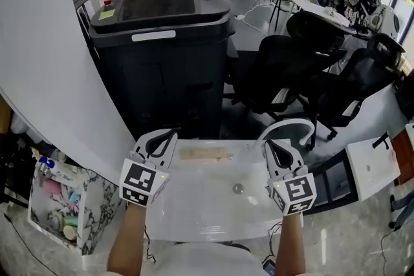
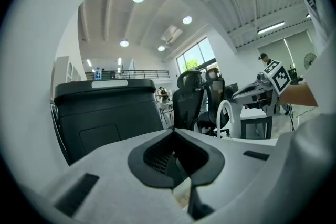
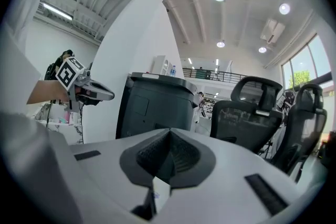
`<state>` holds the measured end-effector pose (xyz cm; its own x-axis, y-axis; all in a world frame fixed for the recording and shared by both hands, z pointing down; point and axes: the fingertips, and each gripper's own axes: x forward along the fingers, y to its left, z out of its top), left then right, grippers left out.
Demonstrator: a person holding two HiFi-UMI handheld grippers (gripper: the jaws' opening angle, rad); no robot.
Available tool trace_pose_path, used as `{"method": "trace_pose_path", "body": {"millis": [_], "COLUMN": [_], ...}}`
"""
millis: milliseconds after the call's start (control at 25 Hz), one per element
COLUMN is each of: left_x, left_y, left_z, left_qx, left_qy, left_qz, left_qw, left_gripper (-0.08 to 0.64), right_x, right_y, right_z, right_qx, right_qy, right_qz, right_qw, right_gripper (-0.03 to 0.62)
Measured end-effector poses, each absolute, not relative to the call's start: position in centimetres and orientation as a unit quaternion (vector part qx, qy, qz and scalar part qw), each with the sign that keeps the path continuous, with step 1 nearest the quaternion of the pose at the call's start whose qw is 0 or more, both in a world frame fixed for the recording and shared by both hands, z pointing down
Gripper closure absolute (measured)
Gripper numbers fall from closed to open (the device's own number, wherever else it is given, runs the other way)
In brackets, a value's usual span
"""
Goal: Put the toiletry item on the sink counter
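White bench [image 1: 194, 213] with a basin occupies the near centre. Beige toiletry item [image 1: 204, 154] lies flat on the bench's far ledge, left of the faucet [image 1: 289, 125]. Left gripper [image 1: 171, 135] and right gripper [image 1: 270, 145] are raised over the bench, one on either side of the item and clear of it. Both grippers are clenched, jaw on jaw, grasping nothing.

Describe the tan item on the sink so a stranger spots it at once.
Start at the white sink before the big black bin. On its back rim, left of the arched white faucet, lies a flat tan strip, the only tan thing there.
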<state>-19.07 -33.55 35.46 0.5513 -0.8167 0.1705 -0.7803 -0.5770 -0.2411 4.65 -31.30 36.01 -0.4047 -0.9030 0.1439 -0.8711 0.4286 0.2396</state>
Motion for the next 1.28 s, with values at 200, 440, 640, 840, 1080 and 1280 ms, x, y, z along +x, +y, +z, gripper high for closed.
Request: {"method": "trace_pose_path", "body": {"millis": [200, 440, 640, 840, 1080, 1280], "left_x": [-19.5, -19.5, -19.8, -20.0, -20.2, -20.3], "left_y": [-33.0, -32.2, -32.0, -31.8, -31.6, -31.6], "left_z": [33.3, 32.2, 32.1, 32.2, 32.7, 32.8], "left_qx": [-0.874, -0.874, -0.874, -0.873, -0.872, -0.873], "left_qy": [0.464, 0.465, 0.465, 0.465, 0.465, 0.463], "left_qz": [-0.115, -0.108, -0.105, -0.109, -0.118, -0.124], "left_qw": [0.084, 0.094, 0.093, 0.096, 0.095, 0.097], "left_gripper": [0.549, 0.549, 0.549, 0.549, 0.549, 0.549], "right_x": [3.7, 3.0, 2.3, 2.1, 2.6, 2.2], "right_y": [-31.2, -31.4, -31.8, -31.9, -32.0, -31.9], "right_z": [33.9, 32.9, 33.0, 33.0, 33.3, 33.6], "right_qx": [0.525, 0.519, 0.515, 0.512, 0.516, 0.513], "right_qy": [-0.839, -0.842, -0.843, -0.845, -0.843, -0.844], "right_qz": [-0.084, -0.098, -0.101, -0.103, -0.1, -0.101], "right_qw": [0.115, 0.114, 0.114, 0.114, 0.115, 0.12], "right_gripper": [0.595, 0.595, 0.595, 0.596, 0.595, 0.596]}}
